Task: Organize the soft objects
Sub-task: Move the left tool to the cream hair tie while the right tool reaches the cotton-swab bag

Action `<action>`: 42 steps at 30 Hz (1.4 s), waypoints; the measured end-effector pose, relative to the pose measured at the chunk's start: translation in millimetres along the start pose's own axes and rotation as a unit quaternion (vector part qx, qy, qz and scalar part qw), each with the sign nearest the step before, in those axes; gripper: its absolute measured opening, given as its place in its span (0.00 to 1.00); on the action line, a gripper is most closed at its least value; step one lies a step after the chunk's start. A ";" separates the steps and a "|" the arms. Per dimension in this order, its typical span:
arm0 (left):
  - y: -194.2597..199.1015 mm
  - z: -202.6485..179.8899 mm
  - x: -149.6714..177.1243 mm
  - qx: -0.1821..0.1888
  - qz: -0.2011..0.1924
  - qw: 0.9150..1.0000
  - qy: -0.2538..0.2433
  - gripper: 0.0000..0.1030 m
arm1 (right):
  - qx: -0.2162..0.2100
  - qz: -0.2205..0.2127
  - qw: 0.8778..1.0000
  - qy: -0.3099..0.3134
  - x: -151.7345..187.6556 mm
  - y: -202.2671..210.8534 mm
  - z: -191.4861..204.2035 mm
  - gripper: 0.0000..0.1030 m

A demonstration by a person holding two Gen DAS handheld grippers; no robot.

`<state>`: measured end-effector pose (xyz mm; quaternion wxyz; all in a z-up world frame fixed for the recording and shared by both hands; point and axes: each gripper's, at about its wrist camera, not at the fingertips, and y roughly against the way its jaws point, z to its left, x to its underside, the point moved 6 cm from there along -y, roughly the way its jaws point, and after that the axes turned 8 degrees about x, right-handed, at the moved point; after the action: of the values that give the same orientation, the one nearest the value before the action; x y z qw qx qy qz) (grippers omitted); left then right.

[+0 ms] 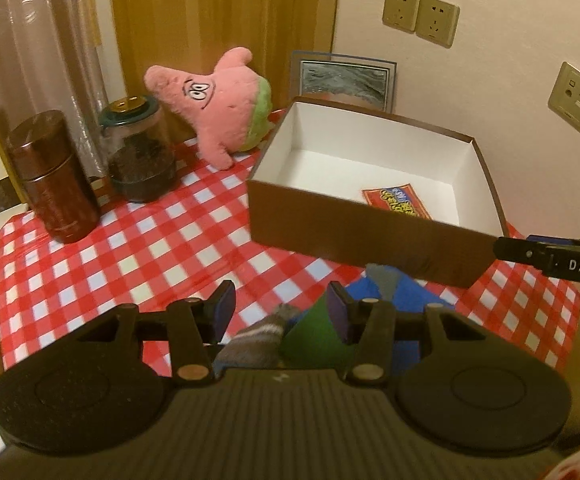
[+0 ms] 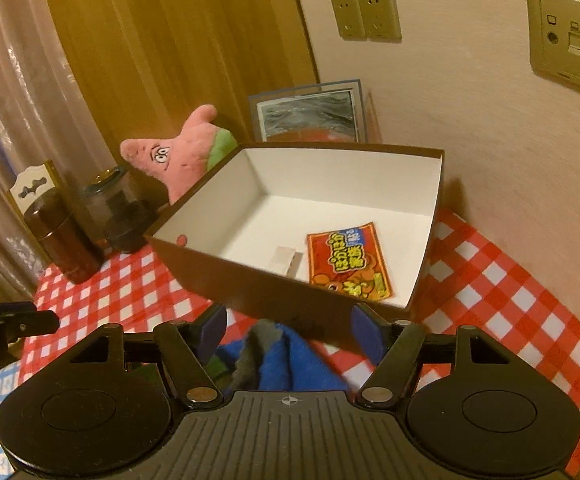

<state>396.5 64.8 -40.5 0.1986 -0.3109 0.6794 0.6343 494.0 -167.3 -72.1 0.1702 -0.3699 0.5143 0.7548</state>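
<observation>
The left gripper (image 1: 281, 308) and right gripper (image 2: 288, 330) are both wide apart over half-hidden socks (image 1: 258, 334) beside the box (image 1: 329, 232) on the table's near edge.

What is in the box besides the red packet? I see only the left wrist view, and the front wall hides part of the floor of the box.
Observer: A small pale packet lies beside the red packet, on its left, on the floor of the box.
Operator: And does the right gripper hold something? I see only one tip.
Observer: No. The right gripper is open; a blue cloth lies below it, not pinched.
</observation>
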 end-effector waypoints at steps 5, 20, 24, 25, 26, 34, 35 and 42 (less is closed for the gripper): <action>16.7 15.2 18.3 -0.003 0.001 1.000 0.005 0.47 | 0.006 0.001 1.000 0.003 16.3 13.0 11.4 0.67; 32.9 41.2 73.5 -0.007 0.029 0.999 0.022 0.47 | -0.003 0.050 0.999 0.022 70.7 29.1 33.8 0.68; 31.5 41.7 89.2 -0.007 0.043 0.999 0.026 0.47 | -0.008 0.064 0.997 0.032 86.0 26.5 37.7 0.67; 30.8 41.6 93.8 -0.005 0.048 0.998 0.027 0.47 | -0.011 0.066 0.997 0.035 90.1 25.6 39.0 0.68; 30.0 41.2 98.5 -0.004 0.051 0.998 0.028 0.47 | -0.013 0.068 0.997 0.037 93.8 25.1 39.9 0.68; 15.1 29.4 141.3 0.004 0.097 0.995 0.021 0.47 | -0.026 0.098 0.993 0.063 126.9 14.9 51.1 0.67; 12.8 27.8 146.0 0.007 0.102 0.994 0.022 0.47 | -0.028 0.102 0.992 0.065 131.2 13.8 52.1 0.67; -6.4 13.7 177.4 0.023 0.140 0.990 0.014 0.47 | -0.035 0.132 0.988 0.078 155.9 4.5 58.6 0.68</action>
<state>270.0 48.1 -164.6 0.1058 -0.2170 0.7330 0.6360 364.5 -135.6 -172.0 0.0159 -0.3623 0.5435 0.7570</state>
